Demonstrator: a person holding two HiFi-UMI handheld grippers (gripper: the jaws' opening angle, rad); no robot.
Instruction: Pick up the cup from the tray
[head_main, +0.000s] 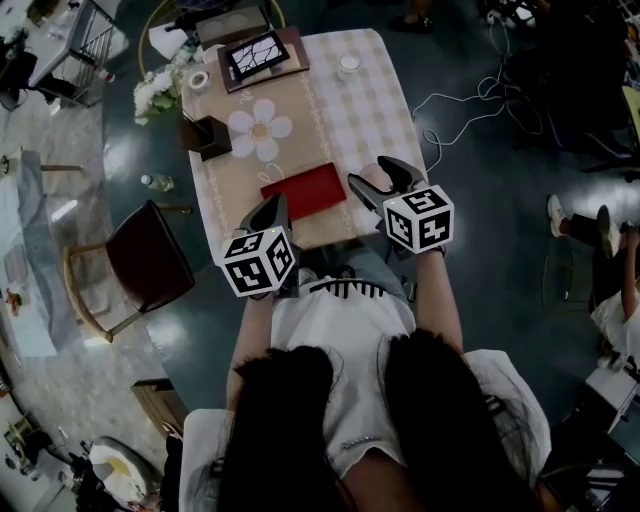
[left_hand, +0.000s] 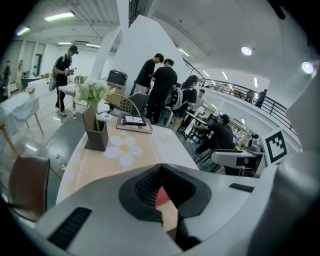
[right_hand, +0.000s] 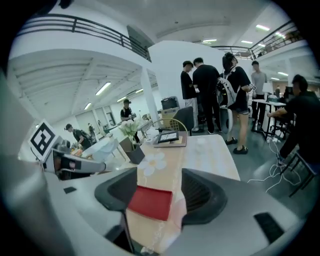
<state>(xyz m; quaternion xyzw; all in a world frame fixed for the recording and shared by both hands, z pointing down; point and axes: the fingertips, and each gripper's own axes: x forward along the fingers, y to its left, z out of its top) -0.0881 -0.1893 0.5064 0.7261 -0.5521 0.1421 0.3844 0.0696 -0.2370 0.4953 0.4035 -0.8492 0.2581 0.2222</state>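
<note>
White cup (head_main: 348, 66), well beyond right hand-held gripper (head_main: 366, 170)

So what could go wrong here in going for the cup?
The cup stands at the far end of the table, well beyond both grippers, so the long reach could be unsteady and tip it. The left gripper is shut and could not take it; only the right gripper is open.

This is a large open work hall, like an office or a lab. Ahead of the right tool (right_hand: 159, 176), people (right_hand: 207, 82) stand in groups. Above them a gallery railing (right_hand: 75, 24) runs under strip lights (right_hand: 262, 27). To the right of this tool, cables (head_main: 440, 96) lie loose on the glossy floor (head_main: 500, 220).
</note>
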